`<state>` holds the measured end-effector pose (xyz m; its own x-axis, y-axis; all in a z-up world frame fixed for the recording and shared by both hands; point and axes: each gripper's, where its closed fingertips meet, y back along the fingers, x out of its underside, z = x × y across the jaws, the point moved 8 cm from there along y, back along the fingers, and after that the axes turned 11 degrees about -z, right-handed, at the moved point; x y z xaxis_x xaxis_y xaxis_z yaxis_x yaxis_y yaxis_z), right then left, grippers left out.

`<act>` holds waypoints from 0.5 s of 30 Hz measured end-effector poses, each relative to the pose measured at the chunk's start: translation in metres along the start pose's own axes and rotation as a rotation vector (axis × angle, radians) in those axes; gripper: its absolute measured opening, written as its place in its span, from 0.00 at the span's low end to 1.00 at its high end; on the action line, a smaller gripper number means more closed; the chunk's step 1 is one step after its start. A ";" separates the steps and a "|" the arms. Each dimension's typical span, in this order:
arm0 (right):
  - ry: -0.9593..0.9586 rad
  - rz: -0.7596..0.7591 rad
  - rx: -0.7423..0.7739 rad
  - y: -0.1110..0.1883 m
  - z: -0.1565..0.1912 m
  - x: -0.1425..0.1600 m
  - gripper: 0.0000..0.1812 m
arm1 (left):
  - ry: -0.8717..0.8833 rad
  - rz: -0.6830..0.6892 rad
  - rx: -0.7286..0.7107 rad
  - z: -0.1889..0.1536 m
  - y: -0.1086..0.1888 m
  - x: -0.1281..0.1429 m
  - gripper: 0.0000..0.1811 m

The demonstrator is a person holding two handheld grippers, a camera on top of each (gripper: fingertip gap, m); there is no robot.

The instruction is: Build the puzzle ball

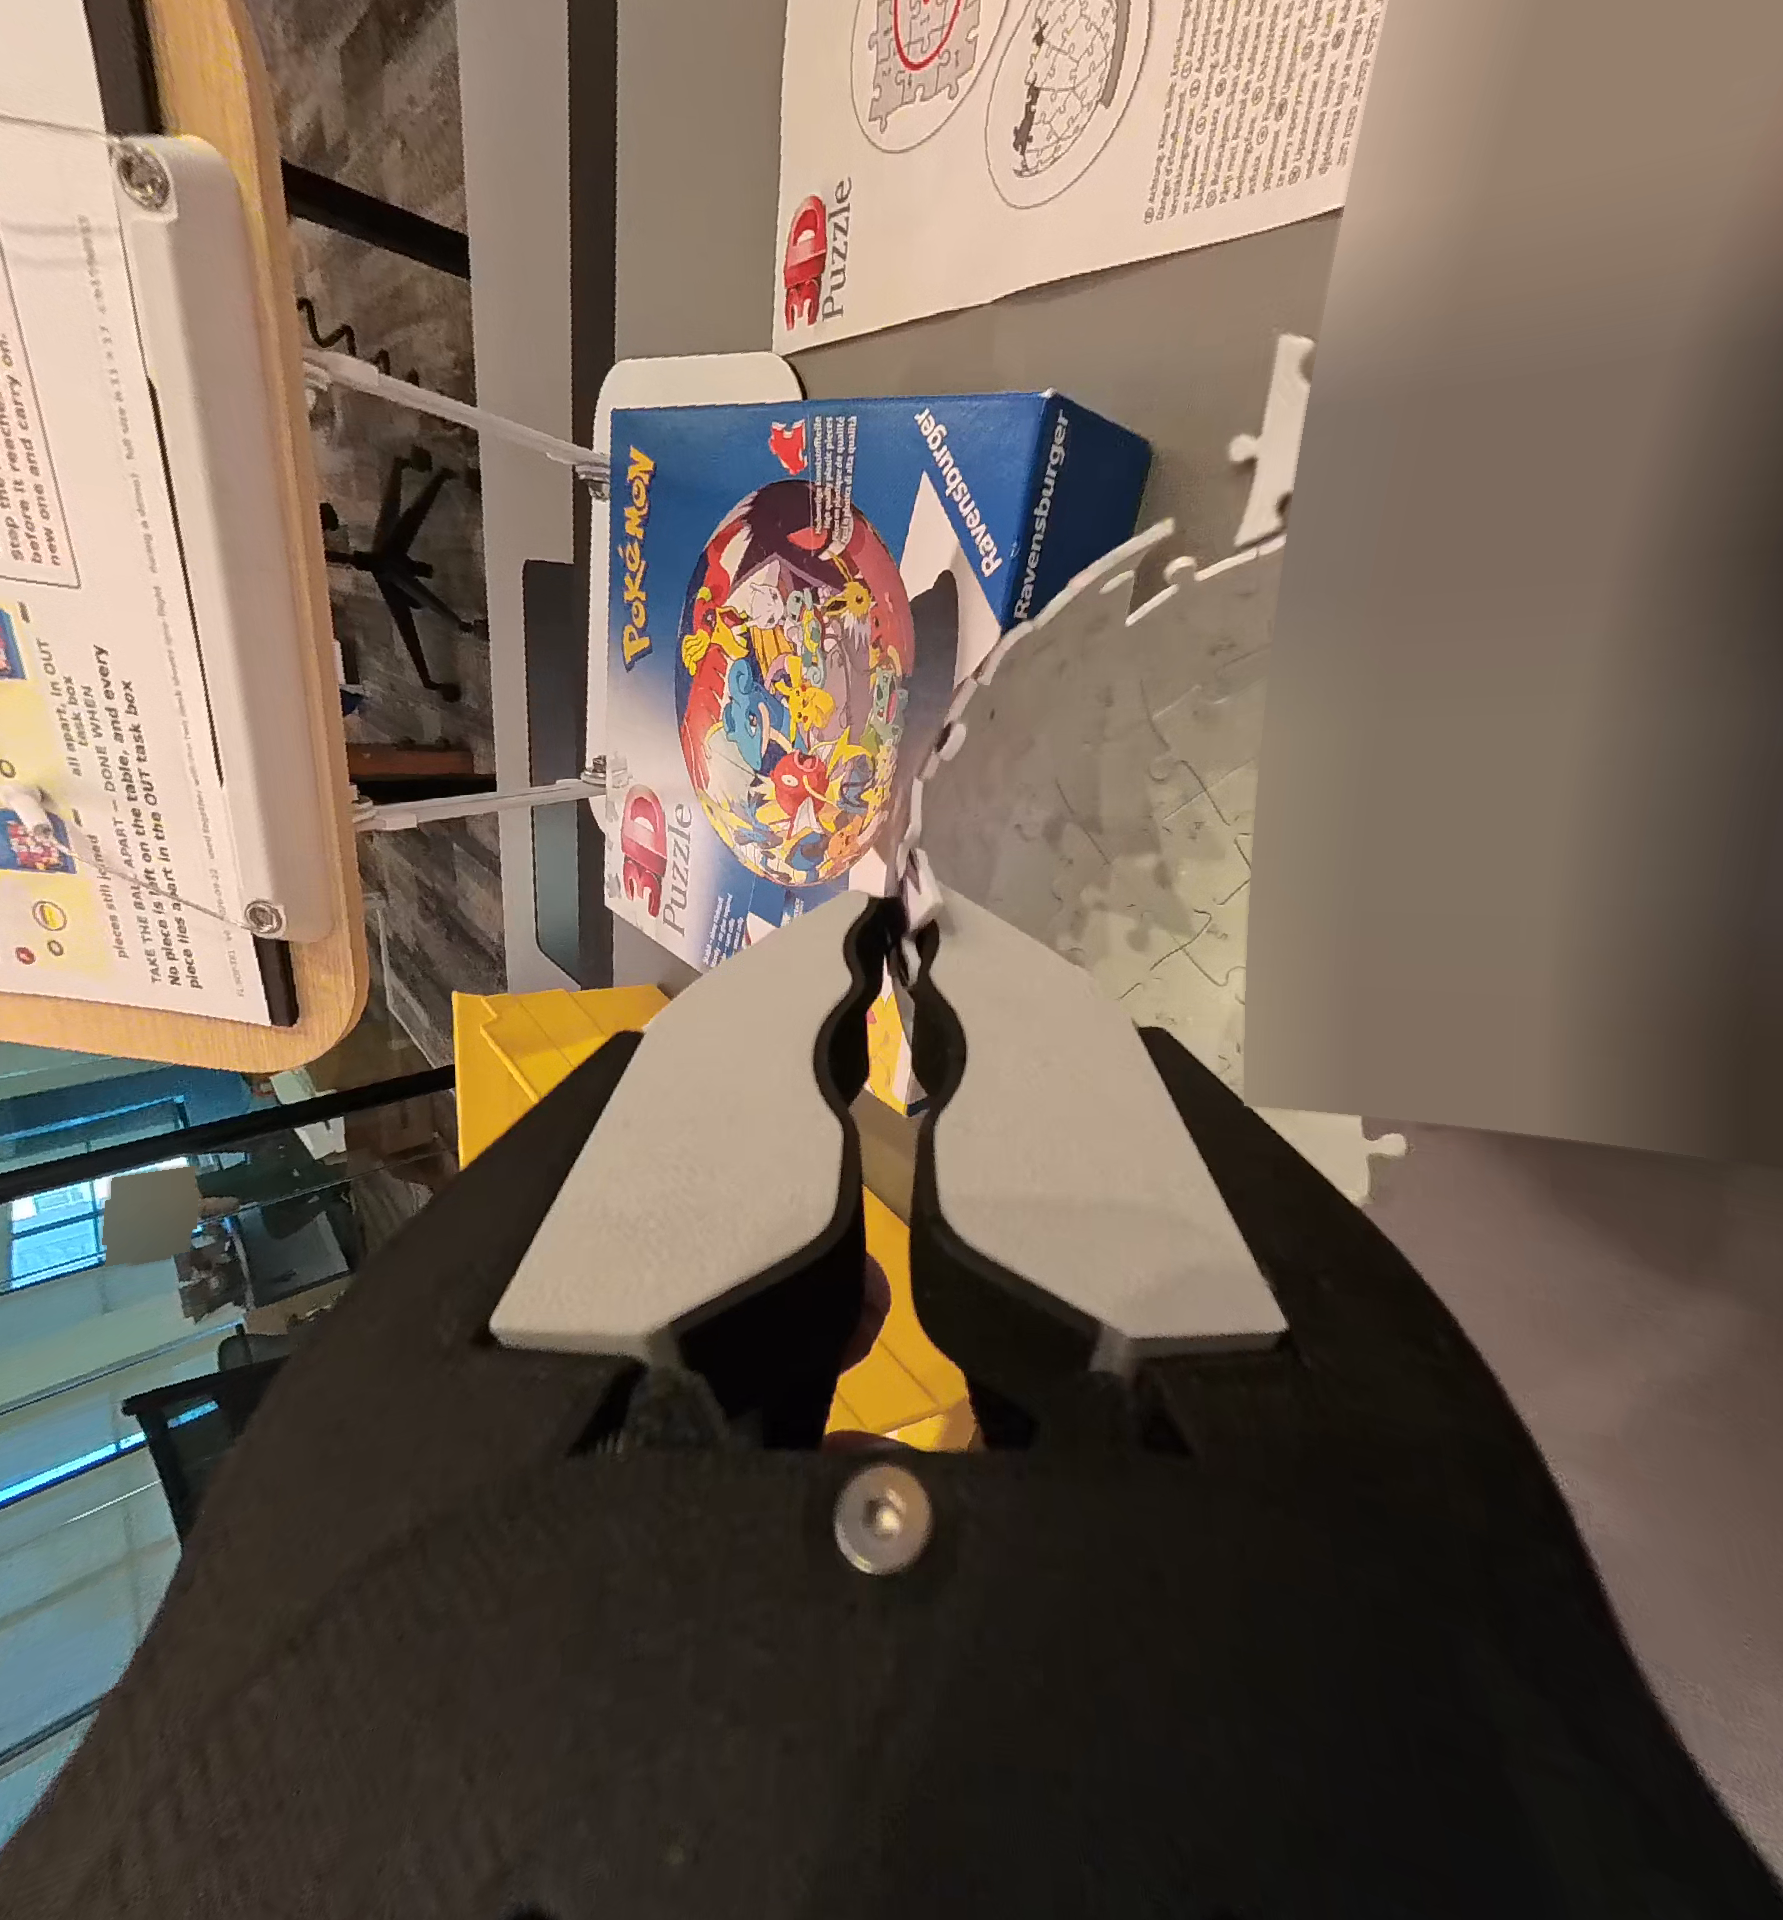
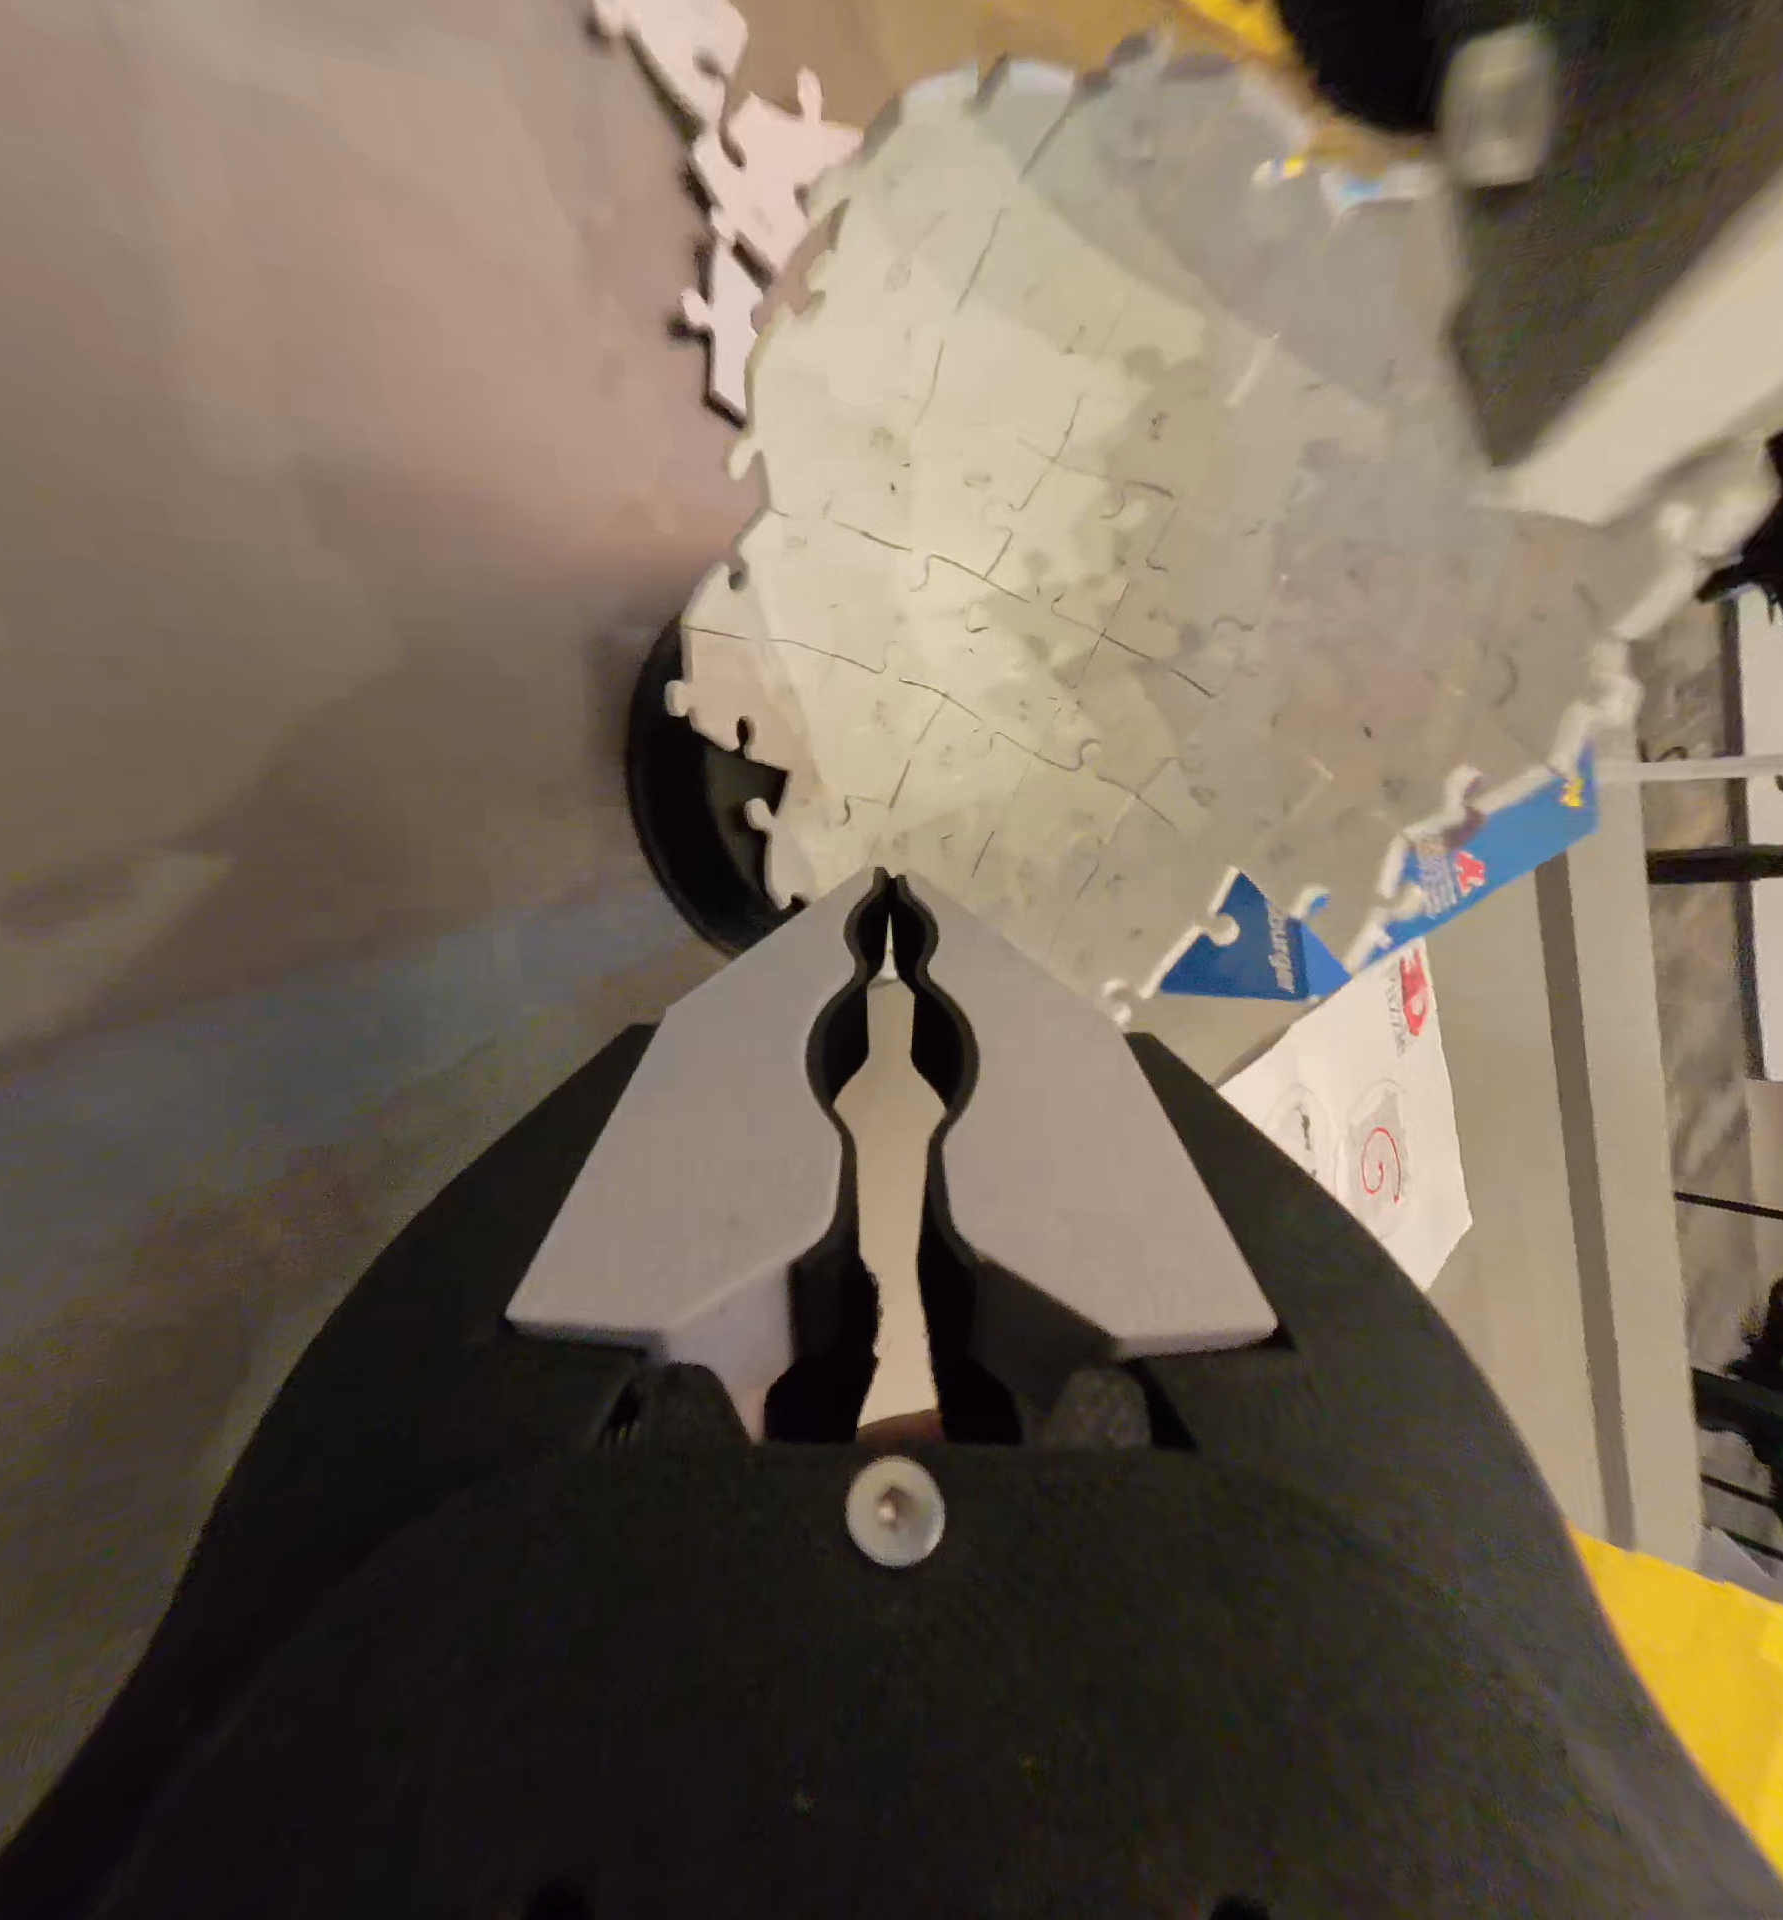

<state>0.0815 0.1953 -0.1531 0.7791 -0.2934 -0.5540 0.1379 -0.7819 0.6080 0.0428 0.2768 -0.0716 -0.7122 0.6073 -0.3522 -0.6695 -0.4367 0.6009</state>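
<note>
Right now both grippers grip the same thing: one curved shell of joined puzzle pieces (image 1: 1105,769), pale grey on the inner side that faces both cameras. The left gripper (image 1: 902,920) has its two grey fingers pinched together on the shell's toothed edge at their tips, so the shell fans out ahead and to the right of it. The right gripper (image 2: 887,883) likewise has its two fingers closed at the tips on the rim of the shell (image 2: 1053,582), which spreads ahead and to the right of it; the exact contact is small and somewhat blurred. In the right wrist view the left gripper's fingers show at the far upper right, on the shell's opposite edge.

Straight beyond the left gripper stands one blue puzzle box (image 1: 866,644) with a picture of the ball on its front. One white instruction sheet (image 1: 1053,145) lies farther off, ahead and to the right. One yellow bin (image 1: 544,1049) sits just left of the left fingers. One wooden board holding a printed card (image 1: 139,582) stands at far left.

In the right wrist view, one smaller group of joined white pieces (image 2: 731,197) lies on the grey table (image 2: 243,520) ahead and to the left of the right gripper. One round black stand (image 2: 689,821) sits just behind the shell's near edge.
</note>
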 end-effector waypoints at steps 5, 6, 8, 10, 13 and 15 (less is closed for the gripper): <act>-0.224 -0.058 0.026 0.044 -0.022 0.021 0.00 | 0.029 -0.005 0.002 0.002 0.000 0.005 0.01; -0.283 -0.052 0.042 0.049 -0.030 0.031 0.00 | 0.034 -0.009 0.007 0.003 -0.001 0.006 0.01; -0.448 -0.054 0.008 0.053 -0.041 0.053 0.00 | 0.027 -0.009 0.013 0.003 -0.001 0.007 0.01; -0.615 -0.083 -0.044 0.052 -0.051 0.066 0.07 | 0.046 -0.015 0.022 0.004 -0.001 0.007 0.01; -0.761 -0.110 -0.094 0.038 -0.060 0.079 0.12 | 0.056 -0.007 0.037 0.005 -0.002 0.009 0.01; -0.771 -0.097 -0.086 0.026 -0.065 0.082 0.14 | 0.060 -0.006 0.047 0.006 -0.002 0.010 0.01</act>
<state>0.1881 0.1869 -0.1460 0.1207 -0.5496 -0.8267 0.2550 -0.7877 0.5609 0.0383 0.2875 -0.0719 -0.7207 0.5681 -0.3972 -0.6639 -0.4008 0.6313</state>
